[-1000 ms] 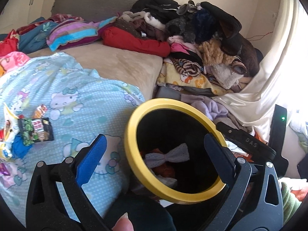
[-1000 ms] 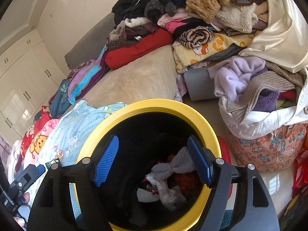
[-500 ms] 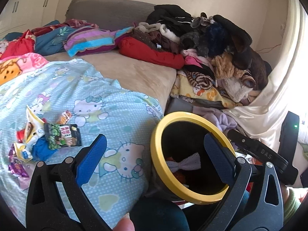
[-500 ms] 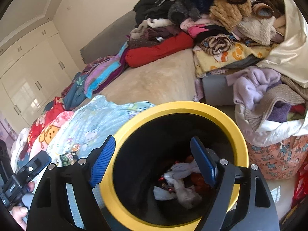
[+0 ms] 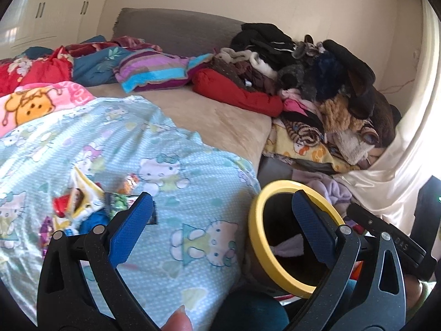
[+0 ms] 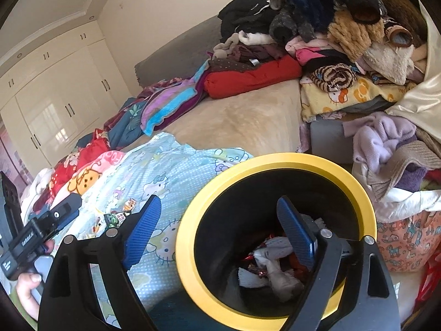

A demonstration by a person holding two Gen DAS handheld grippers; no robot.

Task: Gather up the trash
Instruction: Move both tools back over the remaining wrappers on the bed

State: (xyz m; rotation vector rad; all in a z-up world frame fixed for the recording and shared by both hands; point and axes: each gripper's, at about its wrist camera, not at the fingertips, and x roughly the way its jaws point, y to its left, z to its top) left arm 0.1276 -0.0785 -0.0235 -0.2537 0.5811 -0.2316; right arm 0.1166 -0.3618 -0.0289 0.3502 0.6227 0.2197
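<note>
Right tongs [image 6: 217, 231] have just been opening over the bin [image 6: 275, 162], empty; left tongs [image 5: 220, 223] gaping, half hiding blurred wrappers [image 5: 80, 201].

I count one yellow-rimmed bin [image 6: 275, 162], one bed [image 5: 220, 118], one Hello Kitty blanket [image 5: 176, 193], one red pillow [image 5: 234, 93], and two grippers, left [image 5: 220, 229] and right [image 6: 217, 229].

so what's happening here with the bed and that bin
A person with a gripper in each hand is collecting trash off a bed. The left gripper and the right gripper both have open, empty jaws; the right jaws have just been opening. The yellow-rimmed bin beside the bed already holds crumpled scraps, while snack wrappers still lie on the blue blanket.
</note>
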